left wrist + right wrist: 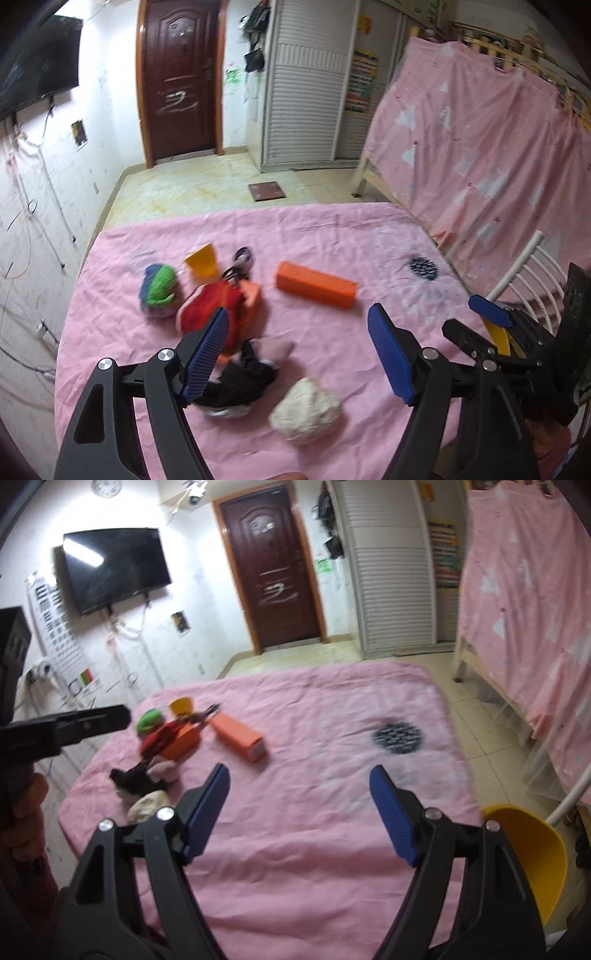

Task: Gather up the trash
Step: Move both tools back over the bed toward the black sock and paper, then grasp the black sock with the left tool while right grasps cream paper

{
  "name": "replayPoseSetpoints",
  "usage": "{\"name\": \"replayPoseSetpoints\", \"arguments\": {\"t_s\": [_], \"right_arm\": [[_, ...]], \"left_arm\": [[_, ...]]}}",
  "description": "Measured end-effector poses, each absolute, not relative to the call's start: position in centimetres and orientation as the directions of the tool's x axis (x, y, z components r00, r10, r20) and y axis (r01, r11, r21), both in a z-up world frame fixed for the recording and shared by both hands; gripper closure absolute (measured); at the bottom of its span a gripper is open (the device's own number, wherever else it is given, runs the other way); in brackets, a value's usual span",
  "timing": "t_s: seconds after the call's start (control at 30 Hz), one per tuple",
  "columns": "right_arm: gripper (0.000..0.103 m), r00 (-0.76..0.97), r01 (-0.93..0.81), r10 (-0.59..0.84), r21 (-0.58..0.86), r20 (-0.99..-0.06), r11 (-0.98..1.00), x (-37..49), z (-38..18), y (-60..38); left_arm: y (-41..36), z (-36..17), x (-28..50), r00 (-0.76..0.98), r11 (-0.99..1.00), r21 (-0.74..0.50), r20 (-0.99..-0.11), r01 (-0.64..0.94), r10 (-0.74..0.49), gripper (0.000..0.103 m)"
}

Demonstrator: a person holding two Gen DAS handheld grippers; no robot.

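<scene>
Trash lies on a pink cloth (332,236). A white crumpled paper ball (306,412) lies just below and between my left gripper's (299,325) open blue fingers. A black crumpled piece (240,380) lies by the left finger, with a red wad (207,306), a small orange box (253,301), a green-blue ball (159,286), a yellow cup (202,264) and a long orange box (316,284) beyond. My right gripper (299,779) is open and empty above bare cloth, right of the pile (166,738). A yellow bin (535,853) sits at its right.
A dark patterned spot (398,737) marks the cloth at the right. A pink-draped bunk bed (524,609) and a white chair (532,273) stand to the right. Tiled floor (207,184), a door and a wardrobe lie beyond.
</scene>
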State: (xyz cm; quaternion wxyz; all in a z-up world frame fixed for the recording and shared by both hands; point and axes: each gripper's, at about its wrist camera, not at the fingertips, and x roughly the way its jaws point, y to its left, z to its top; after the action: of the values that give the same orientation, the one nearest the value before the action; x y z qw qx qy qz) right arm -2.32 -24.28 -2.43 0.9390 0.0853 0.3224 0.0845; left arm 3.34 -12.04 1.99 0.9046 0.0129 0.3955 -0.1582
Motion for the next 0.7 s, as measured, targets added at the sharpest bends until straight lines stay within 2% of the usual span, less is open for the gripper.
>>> {"name": "replayPoseSetpoints", "arguments": {"t_s": [0.37, 0.53, 0.7], "right_arm": [[0.023, 0.709, -0.236, 0.308, 0.198, -0.635, 0.951, -1.5, -3.5, -18.5], [0.016, 0.668, -0.288, 0.350, 0.206, -0.657, 0.935, -1.2, -4.1, -16.5], [0.015, 0.637, -0.335, 0.378, 0.200, -0.672, 0.921, -1.3, -4.5, -14.9]], "left_arm": [[-7.9, -2.0, 3.5, 0.595, 0.967, -0.087, -0.774, 0.241, -0.217, 0.033], [-6.6, -3.8, 3.7, 0.543, 0.957, -0.135, -0.799, 0.258, -0.259, 0.033], [-6.9, -4.8, 3.9, 0.509, 0.944, -0.155, -0.810, 0.292, -0.291, 0.033]]}}
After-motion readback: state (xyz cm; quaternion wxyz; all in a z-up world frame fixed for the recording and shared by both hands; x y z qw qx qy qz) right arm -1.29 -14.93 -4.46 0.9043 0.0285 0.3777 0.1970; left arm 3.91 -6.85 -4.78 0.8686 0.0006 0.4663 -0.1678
